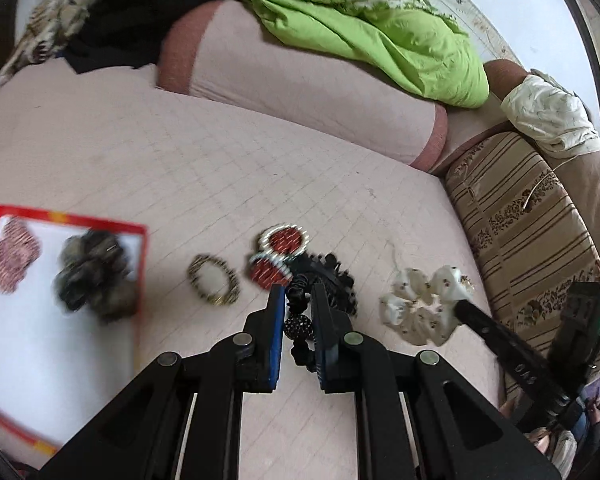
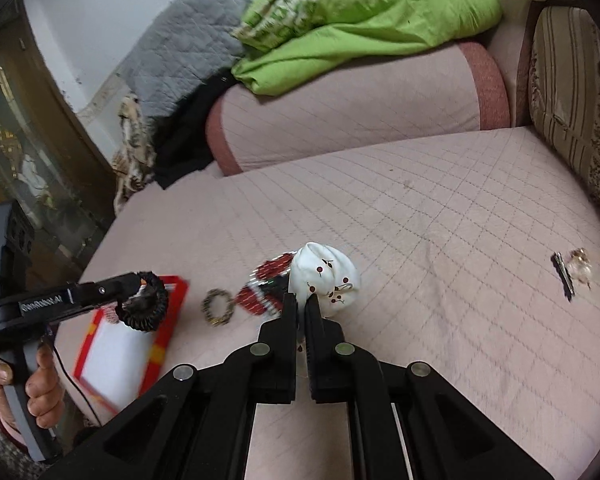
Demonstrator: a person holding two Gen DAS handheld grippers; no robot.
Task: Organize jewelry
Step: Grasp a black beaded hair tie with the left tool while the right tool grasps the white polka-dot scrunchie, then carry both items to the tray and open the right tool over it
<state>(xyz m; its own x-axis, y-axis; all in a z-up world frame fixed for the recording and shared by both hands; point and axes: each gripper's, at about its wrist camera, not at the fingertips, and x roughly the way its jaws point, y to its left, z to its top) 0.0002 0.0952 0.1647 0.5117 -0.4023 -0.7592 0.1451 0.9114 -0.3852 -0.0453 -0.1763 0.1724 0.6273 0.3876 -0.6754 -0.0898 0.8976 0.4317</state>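
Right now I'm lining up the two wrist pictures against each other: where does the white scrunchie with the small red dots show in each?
Left wrist view: the white scrunchie sits lower right, pinched by the right gripper coming in from the right.
Right wrist view: it hangs at centre, clamped between that gripper's own fingers.
Shared landmark: the beaded bracelet lying on the pink quilted cover, left of the scrunchie in both.

1. Your left tool [image 1: 296,300] hangs above the sofa seat [image 1: 180,168], a coiled hair tie [image 1: 300,320] between its fingers.
2. Your right tool [image 2: 300,304] pinches a scrunchie [image 2: 324,276] to its right.
3. The tray [image 1: 4,216] sits far left, two scrunchies inside.
4. A bracelet [image 1: 214,280] lies between the tray and the beaded rings [image 1: 278,256].
5. A hair clip [image 2: 572,272] lies well apart, right.
6. Cushions [image 1: 300,80] stand behind.
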